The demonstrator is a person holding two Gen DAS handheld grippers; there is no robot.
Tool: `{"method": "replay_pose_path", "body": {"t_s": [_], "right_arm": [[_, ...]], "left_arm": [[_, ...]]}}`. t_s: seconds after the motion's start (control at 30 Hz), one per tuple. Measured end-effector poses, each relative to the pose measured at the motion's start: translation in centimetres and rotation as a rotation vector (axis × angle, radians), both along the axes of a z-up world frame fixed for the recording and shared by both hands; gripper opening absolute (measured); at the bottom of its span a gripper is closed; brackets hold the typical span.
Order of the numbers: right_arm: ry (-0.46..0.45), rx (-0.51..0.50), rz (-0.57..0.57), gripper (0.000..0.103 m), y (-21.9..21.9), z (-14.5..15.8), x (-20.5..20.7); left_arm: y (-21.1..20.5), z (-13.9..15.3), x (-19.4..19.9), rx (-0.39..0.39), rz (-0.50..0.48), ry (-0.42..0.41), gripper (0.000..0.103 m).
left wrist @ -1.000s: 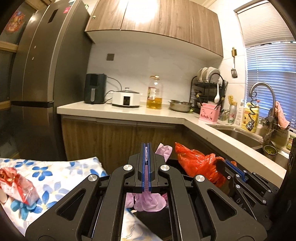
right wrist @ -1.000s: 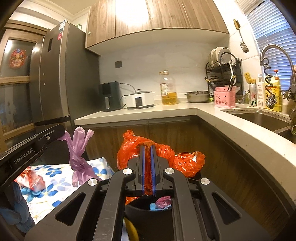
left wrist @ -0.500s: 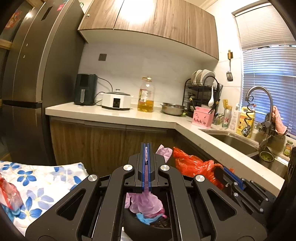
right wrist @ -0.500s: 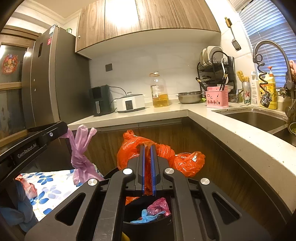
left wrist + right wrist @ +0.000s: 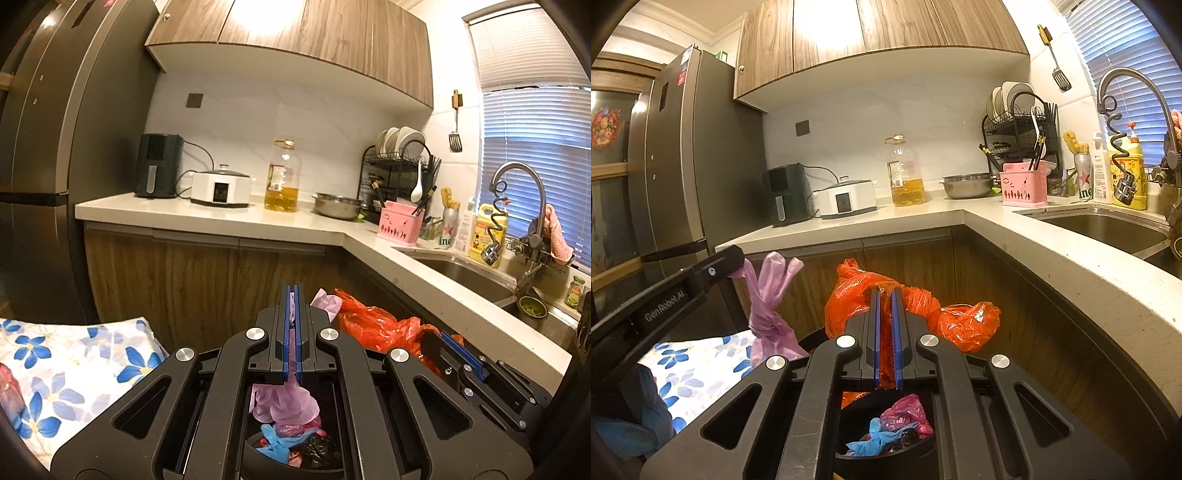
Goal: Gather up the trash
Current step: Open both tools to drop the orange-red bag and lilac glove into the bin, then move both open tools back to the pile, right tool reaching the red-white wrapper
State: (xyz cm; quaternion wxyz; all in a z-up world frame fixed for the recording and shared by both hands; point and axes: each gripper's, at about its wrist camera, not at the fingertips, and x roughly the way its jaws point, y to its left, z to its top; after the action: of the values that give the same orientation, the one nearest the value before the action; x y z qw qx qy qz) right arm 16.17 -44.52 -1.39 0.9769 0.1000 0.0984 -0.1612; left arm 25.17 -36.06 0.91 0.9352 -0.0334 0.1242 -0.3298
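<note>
It was a small kitchen with wood-fronted cupboards, a tall grey fridge (image 5: 683,166) on the left and a pale L-shaped tabletop (image 5: 229,218) running round to a steel sink (image 5: 1100,225) under a blinded window.

Low in both views stood a dark round bin (image 5: 886,458), already holding crumpled scraps: a blue piece, a pink piece and something black. The left tongs (image 5: 294,332) were clamped together on a knotted pink plastic bag (image 5: 768,306), which hung by its top so that its bulk dangled right above the bin's mouth, probably so that it could drop straight in once let go. The right tongs (image 5: 886,332) were closed on an orange plastic bag (image 5: 912,314), gripping a pinch of the film while the rest billowed loosely out in front, over the far side of the bin. Holding each bag by a thin fold suited such limp, light stuff; a wider grasp would have gained nothing.

Left of the bin lay a white cloth with blue flowers (image 5: 66,369), and a red wrapper (image 5: 9,391) rested at its edge, seemingly more trash still to be gathered.

On the tabletop behind stood an oil bottle (image 5: 282,177), a white cooker (image 5: 221,188) and a pink utensil basket (image 5: 400,221), well clear of the work.
</note>
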Motion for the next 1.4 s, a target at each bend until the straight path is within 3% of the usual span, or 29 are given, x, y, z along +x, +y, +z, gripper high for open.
{"method": "replay_pose_path", "body": {"t_s": [0.4,0.5,0.6,0.67,0.83,1.07,1.2,1.4], "right_arm": [[-0.003,0.014,0.011,0.009,-0.8,-0.4,0.9],[-0.003,0.013,0.013,0.021,-1.0,-0.6,1.0],[0.001,0.024,0.004,0.026,-1.3,-0.8,0.9],[0.001,0.026,-0.006,0.030,-1.5,-0.8,0.7],[-0.001,0.031,-0.018,0.043,-1.6,-0.7,0.3],[-0.001,0.034,-0.026,0.058,-0.9,-0.8,-0.7],[-0.006,0.033,-0.026,0.065,-0.2,-0.9,-1.3],[0.002,0.030,-0.015,0.067,1.2,-1.3,-1.9]], "left_arm": [[-1.1,-1.7,0.8,0.034,-0.014,0.027,0.001],[-1.3,-2.1,1.2,0.047,-0.011,0.043,0.003],[-1.1,-2.4,1.6,0.053,0.002,0.059,0.015],[-0.8,-2.5,1.8,0.043,0.007,0.072,0.040],[0.3,-2.7,1.6,0.021,0.047,0.062,0.068],[3.0,-3.0,0.4,0.023,0.131,0.069,0.085],[4.9,-3.5,-0.6,0.030,0.174,0.081,0.088],[8.6,-3.9,-2.4,0.027,0.265,0.071,0.090]]}}
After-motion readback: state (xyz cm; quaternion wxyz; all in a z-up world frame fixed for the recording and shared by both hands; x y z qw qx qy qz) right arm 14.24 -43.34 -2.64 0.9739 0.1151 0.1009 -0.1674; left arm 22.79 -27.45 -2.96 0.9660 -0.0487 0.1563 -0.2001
